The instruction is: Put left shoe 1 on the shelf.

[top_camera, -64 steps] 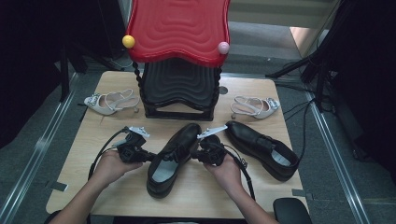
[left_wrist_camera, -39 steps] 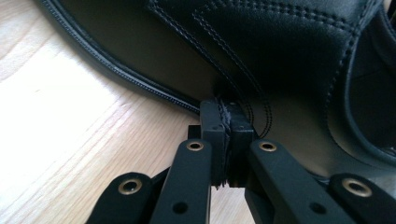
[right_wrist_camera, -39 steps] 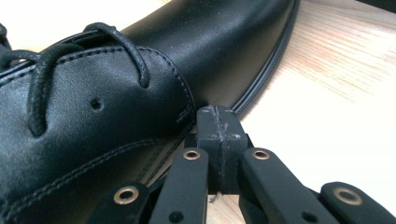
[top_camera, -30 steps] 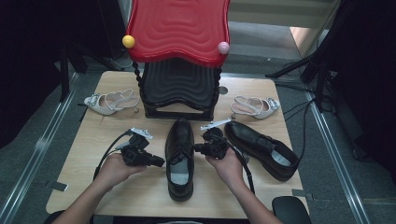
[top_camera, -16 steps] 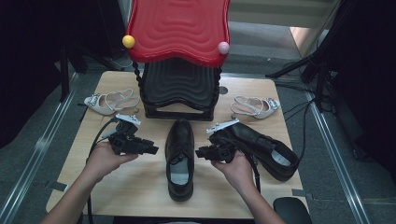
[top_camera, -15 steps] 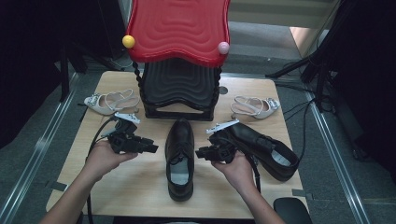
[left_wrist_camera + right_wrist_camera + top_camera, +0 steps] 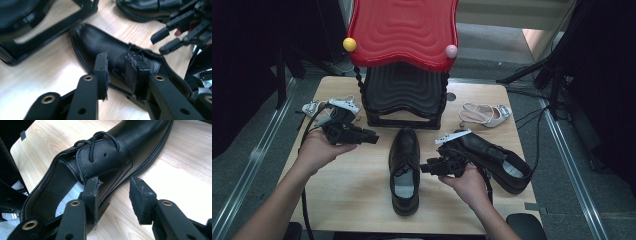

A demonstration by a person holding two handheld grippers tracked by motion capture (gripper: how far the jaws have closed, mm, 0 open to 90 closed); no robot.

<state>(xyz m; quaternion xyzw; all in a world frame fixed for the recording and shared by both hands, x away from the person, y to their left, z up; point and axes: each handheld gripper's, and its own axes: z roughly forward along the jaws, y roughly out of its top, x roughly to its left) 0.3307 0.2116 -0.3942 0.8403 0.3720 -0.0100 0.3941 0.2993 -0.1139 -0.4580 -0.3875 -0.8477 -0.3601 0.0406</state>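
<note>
Both grippers off the shoe [image 7: 405, 167].
Left gripper [image 7: 371, 138] left of it, jaws closing, empty; right gripper [image 7: 424, 167] right, jaws opening, empty.

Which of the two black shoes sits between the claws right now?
The black lace-up shoe in the table's middle, toe pointing at the black stand. The other black shoe lies angled to the right, behind the right claw.

2 black shoes [image 7: 405, 167]; 2 pale heeled sandals [image 7: 486, 114]; 1 red-topped rack [image 7: 404, 35]
</note>
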